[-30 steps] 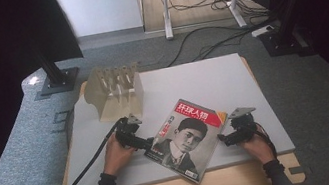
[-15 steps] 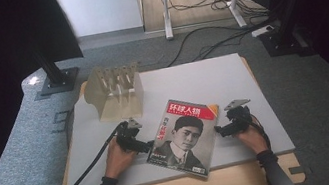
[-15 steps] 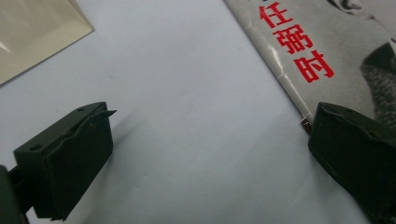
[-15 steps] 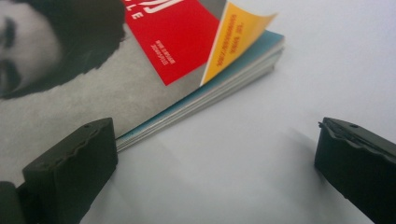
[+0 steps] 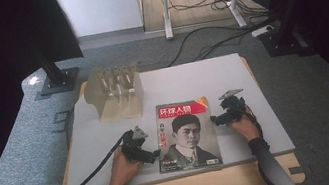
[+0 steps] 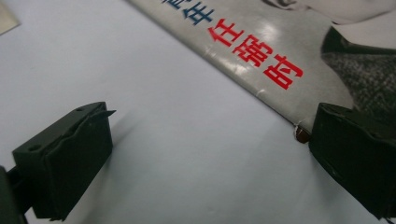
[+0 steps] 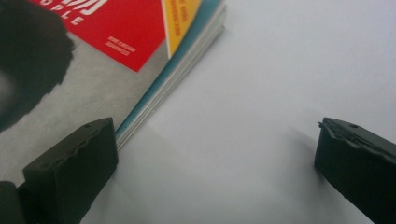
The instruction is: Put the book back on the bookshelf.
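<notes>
Your magazine (image 5: pixel 186 134) lies flat on the grey table (image 5: pixel 231 76), just in front of the wooden rack (image 5: pixel 115 91). Your left gripper (image 5: pixel 154 153) sits at the magazine's left edge, your right gripper (image 5: pixel 217 119) at its right edge, both gaping wide, holding nothing.

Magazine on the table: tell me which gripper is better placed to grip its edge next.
Probably the left gripper: it is open, with one jaw already at the spine of the magazine. The right gripper, also open, has one jaw by the page edge, mostly over bare table. It is close either way.
</notes>
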The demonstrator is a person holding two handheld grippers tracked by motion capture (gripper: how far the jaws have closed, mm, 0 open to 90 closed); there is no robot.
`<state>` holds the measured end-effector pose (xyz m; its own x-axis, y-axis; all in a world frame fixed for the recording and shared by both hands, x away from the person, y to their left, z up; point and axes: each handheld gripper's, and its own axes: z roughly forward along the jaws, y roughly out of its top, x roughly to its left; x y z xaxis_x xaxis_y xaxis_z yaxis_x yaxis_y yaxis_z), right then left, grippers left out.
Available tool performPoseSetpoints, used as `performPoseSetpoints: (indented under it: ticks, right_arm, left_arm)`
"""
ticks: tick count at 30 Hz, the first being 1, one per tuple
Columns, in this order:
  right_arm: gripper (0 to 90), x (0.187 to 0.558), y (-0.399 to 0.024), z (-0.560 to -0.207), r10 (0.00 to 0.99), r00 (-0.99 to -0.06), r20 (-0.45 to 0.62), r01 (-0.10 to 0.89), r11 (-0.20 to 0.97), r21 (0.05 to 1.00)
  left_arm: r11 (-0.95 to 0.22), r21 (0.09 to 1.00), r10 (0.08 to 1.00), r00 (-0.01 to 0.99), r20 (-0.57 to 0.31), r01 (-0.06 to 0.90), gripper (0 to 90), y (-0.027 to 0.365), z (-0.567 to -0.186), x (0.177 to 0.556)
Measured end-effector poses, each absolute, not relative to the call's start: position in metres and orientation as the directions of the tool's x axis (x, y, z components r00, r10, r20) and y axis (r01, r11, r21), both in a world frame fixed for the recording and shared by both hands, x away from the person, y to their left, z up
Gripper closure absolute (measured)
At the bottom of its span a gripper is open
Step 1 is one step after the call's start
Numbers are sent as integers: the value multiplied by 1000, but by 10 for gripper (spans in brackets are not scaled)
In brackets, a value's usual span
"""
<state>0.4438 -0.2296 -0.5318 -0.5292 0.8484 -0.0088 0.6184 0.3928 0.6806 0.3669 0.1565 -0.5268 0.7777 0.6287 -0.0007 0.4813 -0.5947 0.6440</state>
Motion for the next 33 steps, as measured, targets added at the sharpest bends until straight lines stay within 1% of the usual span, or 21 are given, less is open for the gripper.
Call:
performPoseSetpoints:
  ticks: [8, 12, 14, 16, 19, 20, 23, 24, 25, 26, 28, 33]
  right_arm:
    - [0, 463, -219, -529, 858, -513, -36, 624, 401, 671]
    - [39, 472, -209, -528, 867, -494, -63, 613, 399, 682]
    - [40, 474, -208, -528, 865, -498, -59, 611, 398, 684]
    - [62, 473, -211, -528, 863, -504, -31, 621, 386, 682]
    - [45, 469, -214, -525, 854, -520, -11, 623, 388, 679]
    - [45, 467, -215, -524, 849, -528, 0, 619, 385, 685]
    - [73, 460, -213, -519, 830, -558, 30, 613, 387, 689]
    - [73, 460, -213, -519, 830, -558, 30, 613, 387, 689]
    - [95, 457, -210, -517, 816, -576, 35, 605, 397, 690]
    - [107, 452, -205, -514, 791, -610, 37, 588, 421, 691]
    - [131, 448, -200, -513, 776, -629, 50, 579, 426, 695]
    - [155, 452, -192, -519, 761, -641, 104, 599, 411, 687]
  left_arm:
    - [-615, 651, 584, 812, -3, 445, 0, 144, -528, 356]
    - [-628, 654, 551, 834, -8, 421, 0, 134, -528, 351]
    - [-632, 652, 545, 838, -10, 419, 0, 134, -528, 352]
    - [-634, 649, 539, 842, -19, 420, 0, 136, -527, 354]
    - [-624, 649, 576, 818, 5, 435, 0, 143, -525, 359]
    - [-610, 655, 592, 806, 1, 447, 0, 146, -524, 362]
    - [-564, 672, 644, 765, -5, 480, 0, 150, -527, 371]
    - [-564, 672, 644, 765, -5, 480, 0, 150, -527, 371]
    - [-571, 651, 653, 757, -9, 500, 0, 148, -528, 375]
    - [-573, 655, 655, 755, 5, 493, 0, 145, -528, 375]
    - [-569, 654, 655, 756, -5, 498, 0, 144, -528, 377]
    - [-569, 654, 656, 755, -4, 498, 0, 143, -528, 377]
